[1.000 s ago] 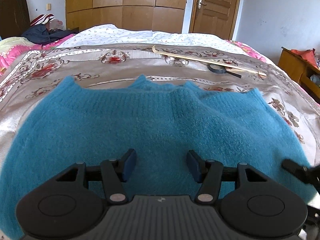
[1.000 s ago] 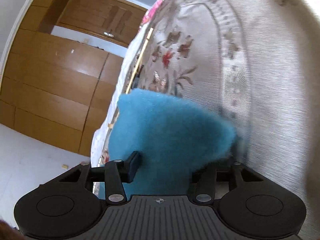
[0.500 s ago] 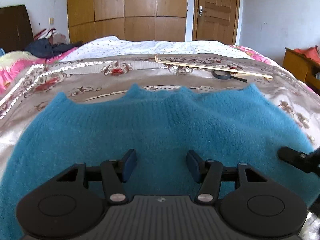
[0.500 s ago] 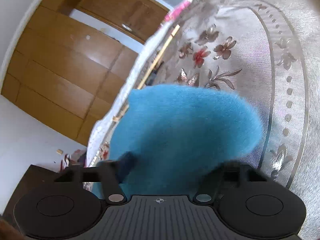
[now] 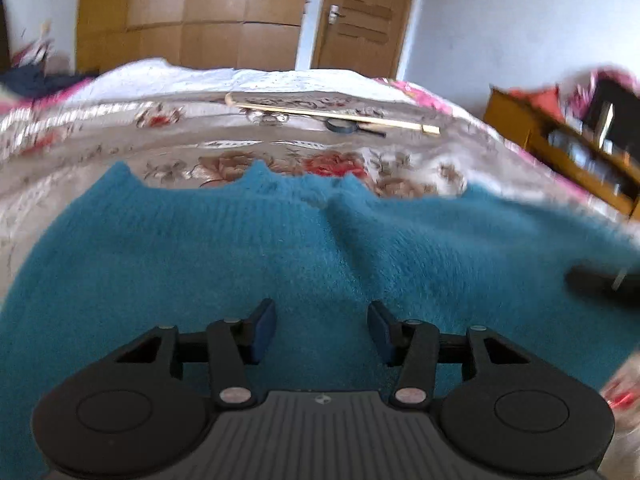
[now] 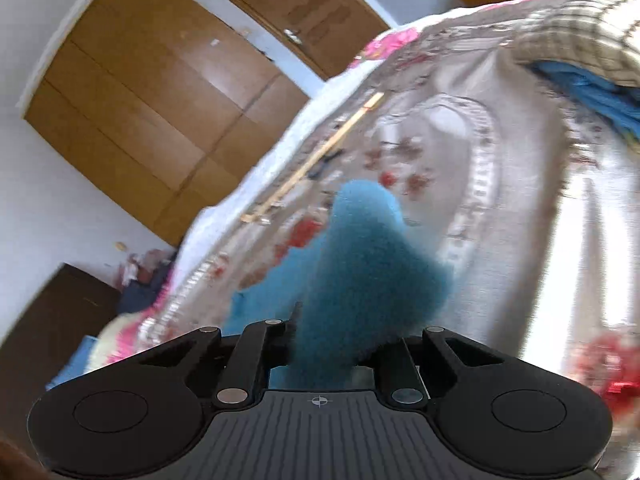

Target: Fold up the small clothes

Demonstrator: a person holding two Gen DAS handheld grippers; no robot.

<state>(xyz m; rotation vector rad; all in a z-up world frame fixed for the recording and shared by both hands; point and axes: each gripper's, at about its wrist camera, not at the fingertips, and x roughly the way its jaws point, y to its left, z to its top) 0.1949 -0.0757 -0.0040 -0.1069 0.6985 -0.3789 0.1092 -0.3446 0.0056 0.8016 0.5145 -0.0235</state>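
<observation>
A fuzzy teal sweater (image 5: 240,248) lies spread on the floral bedspread (image 5: 120,140), neckline toward the far side. My left gripper (image 5: 322,320) hovers over its near hem. Its jaws are closing, the blue pads still apart with only flat knit below them. In the right wrist view, my right gripper (image 6: 338,336) has its jaws closing on a bunched corner of the sweater (image 6: 368,264), which stands up between the fingers, lifted off the bed. That right gripper (image 5: 600,284) shows as a dark blur at the sweater's right edge.
A long wooden stick (image 5: 332,114) and a black tape roll (image 5: 340,125) lie further back on the bed. A wooden cabinet (image 5: 560,148) stands to the right. Wardrobe (image 5: 180,12) and door (image 5: 360,16) are behind. Blue cloth (image 6: 592,92) lies under a checked fabric.
The right gripper's jaws closed on the sweater's corner, and it rose and rolled with the corner. The left gripper shifted sideways and its pads came a little closer together.
</observation>
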